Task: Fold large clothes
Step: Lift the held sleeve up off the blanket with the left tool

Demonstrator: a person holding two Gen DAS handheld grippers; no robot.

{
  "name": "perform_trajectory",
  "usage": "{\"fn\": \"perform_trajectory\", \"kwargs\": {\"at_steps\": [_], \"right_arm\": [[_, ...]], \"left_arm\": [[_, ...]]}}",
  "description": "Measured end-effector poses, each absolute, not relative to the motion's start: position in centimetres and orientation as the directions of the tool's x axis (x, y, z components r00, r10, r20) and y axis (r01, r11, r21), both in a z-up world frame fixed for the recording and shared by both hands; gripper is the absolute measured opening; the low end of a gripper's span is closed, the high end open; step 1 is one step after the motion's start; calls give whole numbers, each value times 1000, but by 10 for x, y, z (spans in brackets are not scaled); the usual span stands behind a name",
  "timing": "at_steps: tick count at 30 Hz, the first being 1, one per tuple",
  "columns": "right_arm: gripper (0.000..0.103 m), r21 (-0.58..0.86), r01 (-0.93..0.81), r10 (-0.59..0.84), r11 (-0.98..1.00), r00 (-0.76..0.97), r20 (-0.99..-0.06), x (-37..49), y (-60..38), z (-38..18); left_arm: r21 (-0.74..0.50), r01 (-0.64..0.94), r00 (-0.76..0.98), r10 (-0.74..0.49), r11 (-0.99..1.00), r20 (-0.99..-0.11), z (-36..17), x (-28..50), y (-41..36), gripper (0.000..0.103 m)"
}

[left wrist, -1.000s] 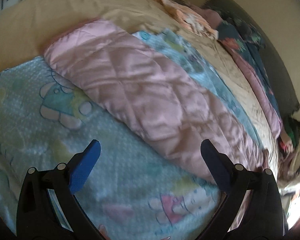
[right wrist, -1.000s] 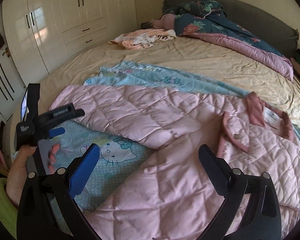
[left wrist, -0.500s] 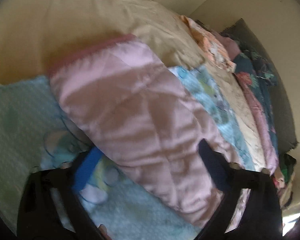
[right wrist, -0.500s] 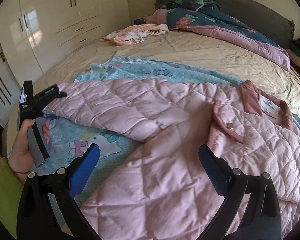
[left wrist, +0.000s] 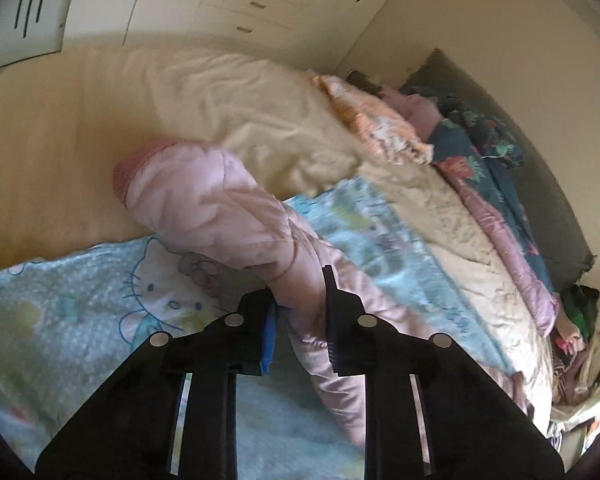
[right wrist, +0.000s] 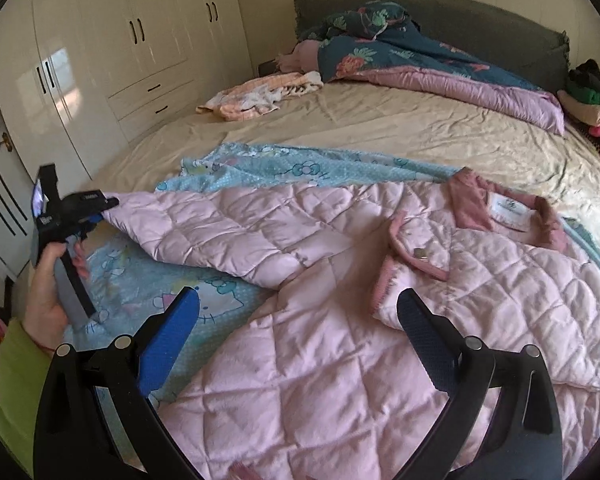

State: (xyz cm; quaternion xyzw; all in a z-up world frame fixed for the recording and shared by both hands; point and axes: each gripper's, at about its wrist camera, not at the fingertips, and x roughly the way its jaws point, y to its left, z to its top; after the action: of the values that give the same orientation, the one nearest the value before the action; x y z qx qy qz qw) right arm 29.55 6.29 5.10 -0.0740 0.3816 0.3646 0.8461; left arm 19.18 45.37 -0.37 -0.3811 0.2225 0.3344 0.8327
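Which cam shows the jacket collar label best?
Right wrist view: the white label sits unobstructed inside the darker pink collar of the pink quilted jacket. Left wrist view shows none of it, only the jacket's sleeve pinched in the left claw.

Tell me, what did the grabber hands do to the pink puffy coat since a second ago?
The left gripper snapped shut on the sleeve of the pink quilted jacket and lifted it off the blue cartoon-cat blanket. The right gripper stayed open above the jacket's body, holding nothing. The jacket's body, the blanket and the beige bedsheet stayed put.
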Motion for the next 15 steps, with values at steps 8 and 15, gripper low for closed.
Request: {"fn": "perform_trajectory", "kwargs": {"at_steps": [8, 15], "right_arm": [[99, 222, -623, 580, 750, 459, -673, 286, 11, 78], [99, 205, -587, 561, 783, 525, -640, 278, -39, 99]], "left_arm": [[-505, -648, 755, 393, 570, -526, 46, 179, 405, 11], [-462, -594, 798, 413, 659, -438, 103, 176, 356, 10]]}}
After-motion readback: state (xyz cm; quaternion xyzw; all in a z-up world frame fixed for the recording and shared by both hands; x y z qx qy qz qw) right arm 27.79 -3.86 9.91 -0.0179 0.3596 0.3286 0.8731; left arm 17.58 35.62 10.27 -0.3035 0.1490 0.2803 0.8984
